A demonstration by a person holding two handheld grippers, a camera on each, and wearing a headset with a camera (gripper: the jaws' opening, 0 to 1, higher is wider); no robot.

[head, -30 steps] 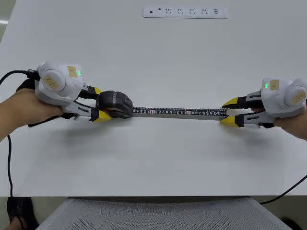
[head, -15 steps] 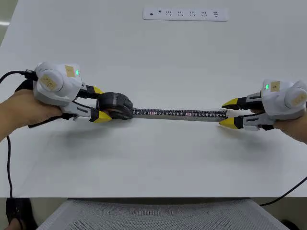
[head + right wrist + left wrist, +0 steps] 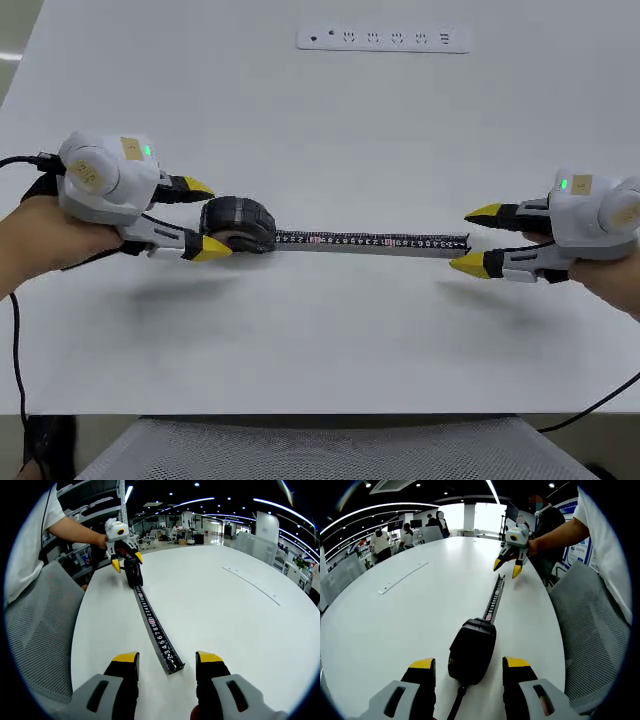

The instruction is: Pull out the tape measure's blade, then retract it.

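Left gripper [image 3: 209,218] jaws now spread wide, straddling tape measure case [image 3: 240,222], no longer clamping it; blade [image 3: 370,241] runs right from case, flat on table [image 3: 320,330], still extended; right gripper [image 3: 472,239] at blade's far end from case, newly opened, tip released; pull-out looks done, retraction pending

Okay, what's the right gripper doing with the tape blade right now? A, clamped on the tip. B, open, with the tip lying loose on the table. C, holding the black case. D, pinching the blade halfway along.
B: the right gripper has its jaws apart, and the tip of the blade lies flat on the table just ahead of them, touched by neither.
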